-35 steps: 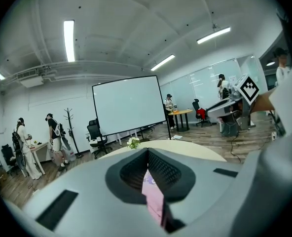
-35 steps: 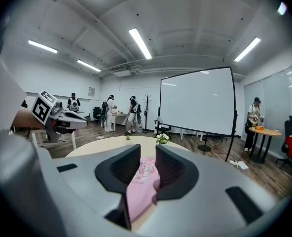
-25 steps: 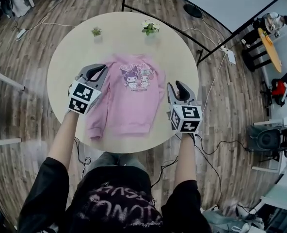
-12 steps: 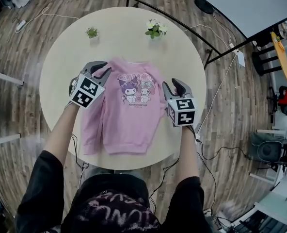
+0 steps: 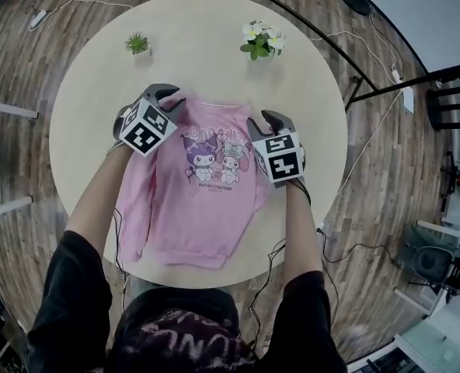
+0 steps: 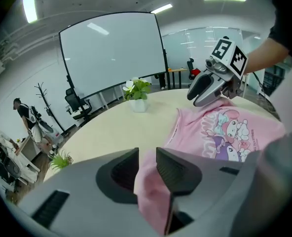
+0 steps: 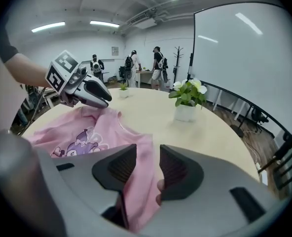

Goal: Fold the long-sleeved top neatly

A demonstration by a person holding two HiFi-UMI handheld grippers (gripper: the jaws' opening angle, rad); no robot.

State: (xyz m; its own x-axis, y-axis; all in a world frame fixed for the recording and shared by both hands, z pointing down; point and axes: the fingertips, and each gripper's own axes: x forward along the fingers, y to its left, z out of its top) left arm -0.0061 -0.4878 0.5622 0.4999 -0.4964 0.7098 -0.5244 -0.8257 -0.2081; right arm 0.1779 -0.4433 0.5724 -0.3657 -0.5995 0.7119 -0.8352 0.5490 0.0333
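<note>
Both grippers dropped onto the pink sweatshirt (image 5: 207, 200) shoulders. Jaws on the left gripper (image 5: 170, 99) had just been opening, partway apart around fabric. The right gripper (image 5: 264, 120) gaped wider, loose around fabric too.

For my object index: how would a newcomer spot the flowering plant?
Find the round beige table. Beyond the pink top, near its far edge, stand two plants. The flowering plant is the right-hand one, with white blooms; the smaller plant is plain green.
</note>
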